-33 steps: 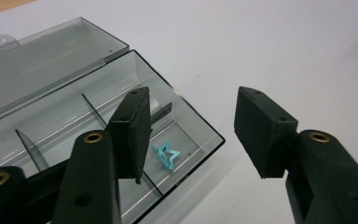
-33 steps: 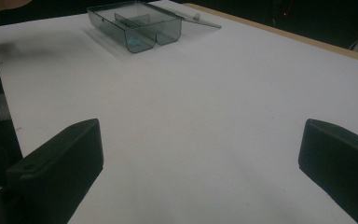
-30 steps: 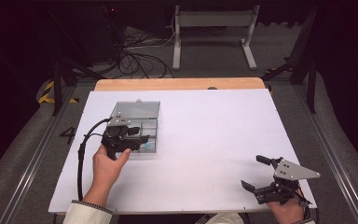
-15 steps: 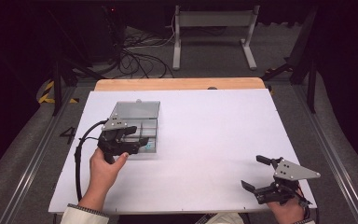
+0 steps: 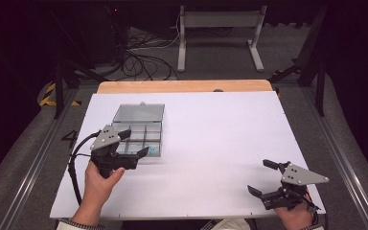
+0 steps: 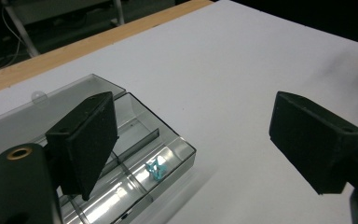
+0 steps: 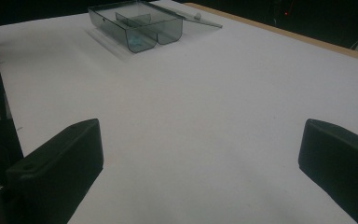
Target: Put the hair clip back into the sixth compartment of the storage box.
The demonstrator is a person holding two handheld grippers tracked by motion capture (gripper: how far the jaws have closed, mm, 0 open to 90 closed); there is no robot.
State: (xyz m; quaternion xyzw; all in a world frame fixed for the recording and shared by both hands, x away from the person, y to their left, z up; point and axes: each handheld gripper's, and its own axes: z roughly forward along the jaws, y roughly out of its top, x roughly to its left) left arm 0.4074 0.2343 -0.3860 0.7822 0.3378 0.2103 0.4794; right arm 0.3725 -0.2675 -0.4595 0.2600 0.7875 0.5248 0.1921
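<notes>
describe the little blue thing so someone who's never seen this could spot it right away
On the white table, find the clear plastic box with its lid folded open, toward the left side. The small blue piece lies in a corner compartment nearest the left gripper. It is the one coloured item in the box.

Both grippers' jaws wide apart

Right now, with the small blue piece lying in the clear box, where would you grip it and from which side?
Grip the small blue piece across its body, probably coming straight down from above: it lies in a corner compartment of the clear box, whose upright walls and dividers block a level approach. The lid lies open behind, so the top is free.
</notes>
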